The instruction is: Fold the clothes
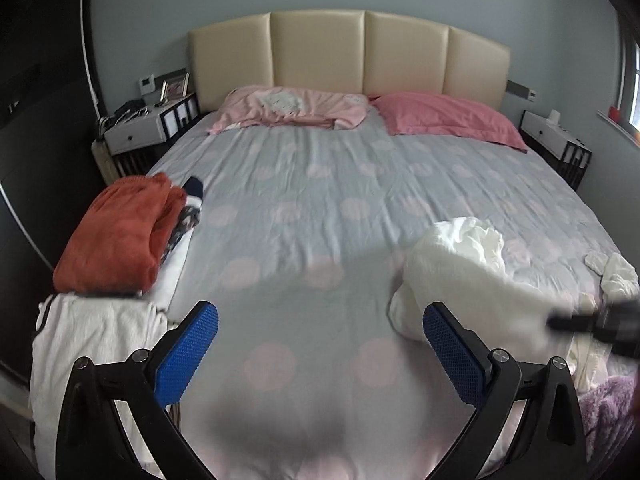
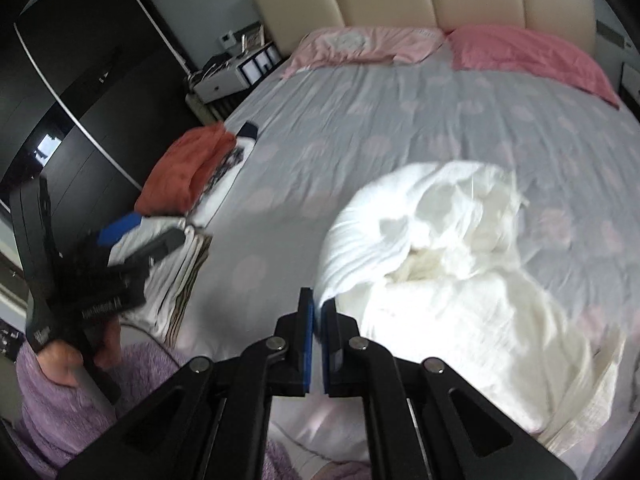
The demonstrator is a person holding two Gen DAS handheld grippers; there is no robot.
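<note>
A crumpled white garment [image 1: 452, 264] [image 2: 440, 248] lies on the right half of the grey patterned bed [image 1: 312, 184] [image 2: 400, 112]. My right gripper [image 2: 318, 304] is shut on its near left edge; the cloth looks blurred. In the left wrist view the right gripper [image 1: 600, 322] is a dark blur at the garment's right end. My left gripper [image 1: 320, 312] hangs open over bare sheet, holding nothing, to the left of the garment. Seen from the right wrist, the left gripper [image 2: 140, 244] is over a folded stack.
A folded stack sits at the bed's left edge: an orange piece [image 1: 116, 232] [image 2: 184, 172] on patterned ones, and a white ribbed piece [image 1: 92, 336] nearer. Small white items [image 1: 612, 272] lie far right. Pink pillows [image 1: 444, 118] line the headboard. Purple sleeves [image 2: 52, 400] show.
</note>
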